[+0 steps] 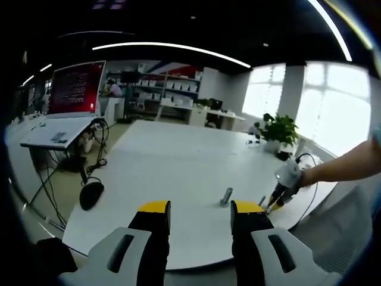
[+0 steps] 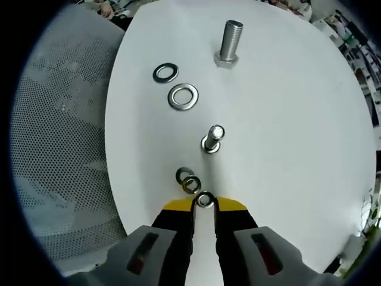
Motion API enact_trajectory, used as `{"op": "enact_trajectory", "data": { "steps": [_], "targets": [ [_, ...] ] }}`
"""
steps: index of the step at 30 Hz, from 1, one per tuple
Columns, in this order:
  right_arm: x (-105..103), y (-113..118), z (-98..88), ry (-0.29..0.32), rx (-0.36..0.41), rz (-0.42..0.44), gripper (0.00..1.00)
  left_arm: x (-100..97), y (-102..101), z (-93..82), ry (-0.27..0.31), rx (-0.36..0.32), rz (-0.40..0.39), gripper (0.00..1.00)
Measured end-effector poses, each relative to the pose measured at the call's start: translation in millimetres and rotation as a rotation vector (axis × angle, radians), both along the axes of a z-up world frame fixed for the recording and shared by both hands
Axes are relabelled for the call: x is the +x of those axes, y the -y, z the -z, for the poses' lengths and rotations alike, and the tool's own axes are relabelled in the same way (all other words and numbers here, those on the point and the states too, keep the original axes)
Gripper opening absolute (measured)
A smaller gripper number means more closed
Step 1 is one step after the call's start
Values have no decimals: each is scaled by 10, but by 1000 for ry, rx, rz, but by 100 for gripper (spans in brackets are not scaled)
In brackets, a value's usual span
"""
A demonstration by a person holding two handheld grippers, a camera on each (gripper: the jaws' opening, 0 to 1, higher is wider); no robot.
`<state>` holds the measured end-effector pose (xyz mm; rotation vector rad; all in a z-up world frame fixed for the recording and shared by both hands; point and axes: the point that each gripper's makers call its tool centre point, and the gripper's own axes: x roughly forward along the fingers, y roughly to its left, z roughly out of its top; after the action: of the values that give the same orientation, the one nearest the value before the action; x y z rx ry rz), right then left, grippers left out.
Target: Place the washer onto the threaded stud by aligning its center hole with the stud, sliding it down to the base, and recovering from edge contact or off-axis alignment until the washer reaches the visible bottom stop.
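In the right gripper view my right gripper (image 2: 204,205) is shut on a small steel washer (image 2: 205,200), pinched edge-on between the yellow tips. A short threaded stud (image 2: 212,138) stands upright on the white table (image 2: 286,131) a little beyond the held washer. A taller, thicker stud (image 2: 229,40) stands farther off. In the left gripper view my left gripper (image 1: 201,210) hangs open above the table's near edge with nothing between its jaws. The tall stud (image 1: 227,196) stands beyond it, and the right gripper (image 1: 278,195), held by a person's arm, is low over the table to its right.
Two large washers (image 2: 165,72) (image 2: 183,96) lie left of the studs, and two small washers (image 2: 187,179) overlap just ahead of my right jaws. A mesh chair (image 2: 59,149) sits beside the table. An open laptop (image 1: 76,89), a plant (image 1: 280,128) and cables (image 1: 89,173) surround the table.
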<state>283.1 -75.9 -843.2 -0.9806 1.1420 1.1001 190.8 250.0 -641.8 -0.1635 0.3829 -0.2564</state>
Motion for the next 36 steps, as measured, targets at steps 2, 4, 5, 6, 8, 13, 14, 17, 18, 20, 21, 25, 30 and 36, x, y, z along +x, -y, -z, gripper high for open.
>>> {"op": "enact_trajectory", "data": {
  "steps": [2,4,5,6,8,13,14,17,18,20,21,25,30,36],
  "targets": [
    [19,16,-5,17,1,5,13,-1,4,1,-1,0,2,38],
    [46,48,-9,36,-4,17,13,-2,4,-1,0,-1,2,38],
    [48,59,-13,41,-5,24,13,-2,4,-1,0,-1,2,38],
    [57,72,-20,44,-3,34,13,-3,5,0,-1,-1,3,38],
    [72,81,-60,49,6,40,13,-2,5,0,-1,-1,3,38],
    [88,36,-186,62,33,46,13,-2,7,-3,1,-1,3,38],
    [93,24,-204,66,36,46,13,0,5,-6,2,-1,2,38],
    [97,-26,-270,73,52,43,13,-1,4,-8,3,-2,1,38],
    [99,-44,-292,75,59,45,13,-1,4,-8,4,-2,1,38],
    [99,-112,-349,78,91,46,13,-2,3,-9,4,-3,1,38],
    [100,-129,-367,78,97,48,13,-3,2,-8,4,-3,1,38],
    [113,-189,-447,97,107,36,13,-2,1,-10,5,-4,1,38],
    [125,-258,-536,113,129,28,13,-3,3,-12,6,-3,3,38],
    [193,-339,-654,137,160,35,13,-3,4,-13,6,-4,4,38]
  ]
}}
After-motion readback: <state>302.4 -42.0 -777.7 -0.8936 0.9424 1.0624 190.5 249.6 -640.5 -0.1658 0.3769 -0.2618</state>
